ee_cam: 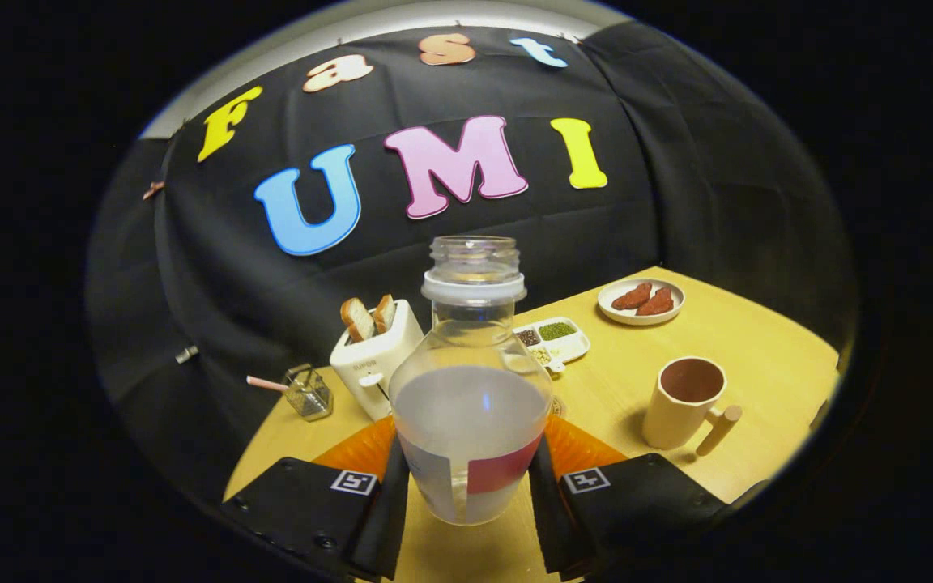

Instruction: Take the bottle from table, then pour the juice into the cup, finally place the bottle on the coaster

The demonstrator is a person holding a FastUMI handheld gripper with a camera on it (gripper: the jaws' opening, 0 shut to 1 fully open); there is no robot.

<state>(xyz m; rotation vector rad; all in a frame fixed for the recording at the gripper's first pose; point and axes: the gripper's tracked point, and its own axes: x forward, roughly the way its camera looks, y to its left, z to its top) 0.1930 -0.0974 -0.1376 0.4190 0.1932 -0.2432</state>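
the tool (470,478) is clenched on the one bottle (470,389), both fingers pressing its lower body, just above the desk (758,348). clear and capless, about half full of pale juice — likely smooth, stiff and bottom-heavy, so a low hold on the label band suits it. one cup (683,402) stands ahead to the right; one toaster (376,356) holds two slices.

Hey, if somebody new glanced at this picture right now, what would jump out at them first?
First, the clear bottle, uncapped and partly full of pale juice, held upright between the fingers of the gripper, which press its sides. Next, the beige cup with its peg handle, standing empty on the wooden table to the right of the bottle. Behind the bottle, a white toaster holds two slices of bread.
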